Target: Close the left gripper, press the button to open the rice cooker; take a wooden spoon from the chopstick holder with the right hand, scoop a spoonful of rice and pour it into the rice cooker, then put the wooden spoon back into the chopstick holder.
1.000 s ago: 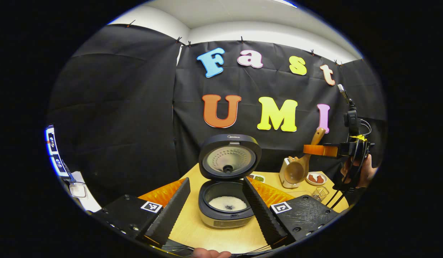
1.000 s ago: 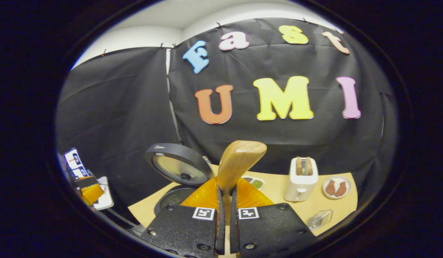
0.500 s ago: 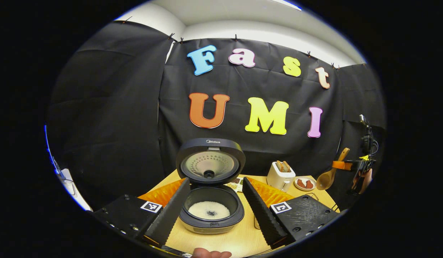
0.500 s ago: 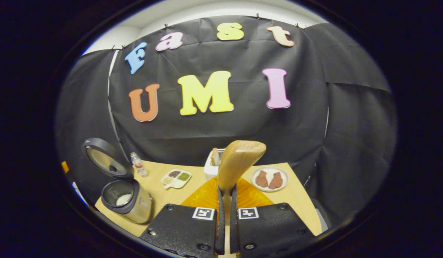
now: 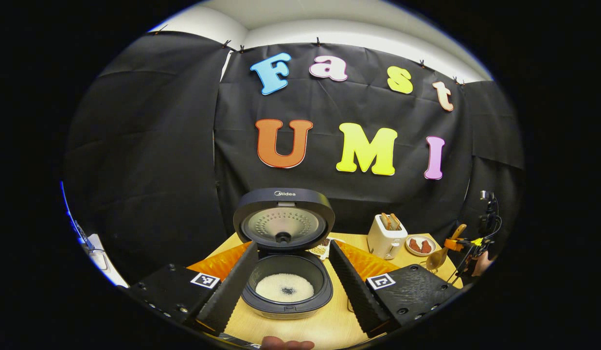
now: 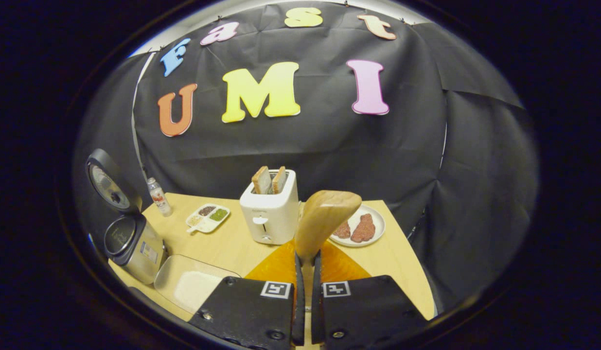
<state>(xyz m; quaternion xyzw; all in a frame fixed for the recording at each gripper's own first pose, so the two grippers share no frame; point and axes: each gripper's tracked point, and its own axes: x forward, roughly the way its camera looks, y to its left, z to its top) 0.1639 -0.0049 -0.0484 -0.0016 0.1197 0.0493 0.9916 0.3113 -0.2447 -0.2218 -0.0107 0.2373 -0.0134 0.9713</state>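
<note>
— Where's the wooden spoon?
— Clamped by its handle in my right claw; left claw gapes wide before the open rice cooker.
— Handling?
— Probably light, stiff, smooth; grip mid-handle.

Right claw clamped on wooden spoon, toaster beyond

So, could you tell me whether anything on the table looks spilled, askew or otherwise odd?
Nothing looks spilled or knocked over. One small oddity: a dark speck sits in the middle of the white rice inside the open cooker; what it is can't be told. The toaster stands upright and the right gripper clamps the spoon.
</note>
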